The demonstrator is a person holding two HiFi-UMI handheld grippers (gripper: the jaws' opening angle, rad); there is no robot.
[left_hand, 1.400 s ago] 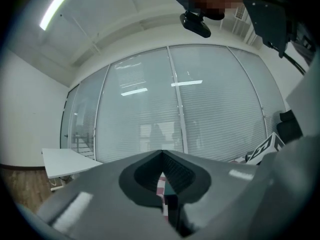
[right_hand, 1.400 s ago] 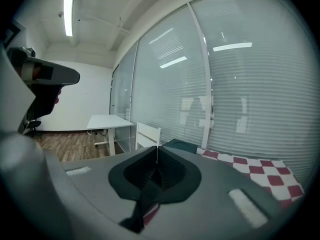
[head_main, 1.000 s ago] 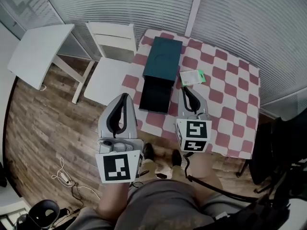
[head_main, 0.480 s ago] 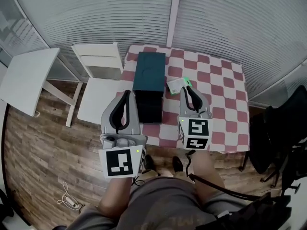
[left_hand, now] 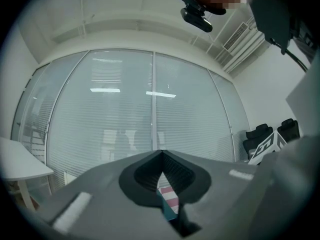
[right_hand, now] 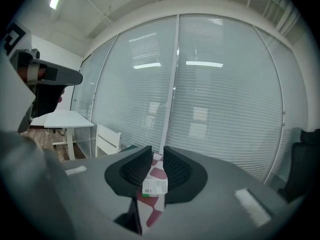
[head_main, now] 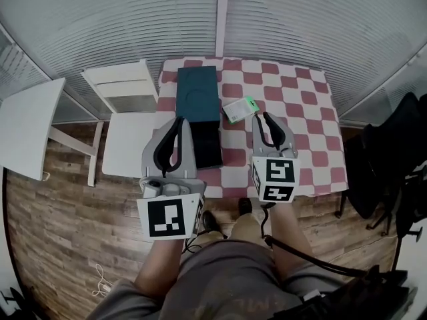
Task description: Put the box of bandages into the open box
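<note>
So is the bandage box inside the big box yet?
Not yet. The bandage box lies flat on the checked table, beside the open box, not inside it.

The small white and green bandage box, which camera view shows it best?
The head view: the small white and green bandage box lies whole on the red-and-white checked table, beside the dark teal open box. The right gripper view catches it only through the gap between its jaws. The left gripper view misses it.
</note>
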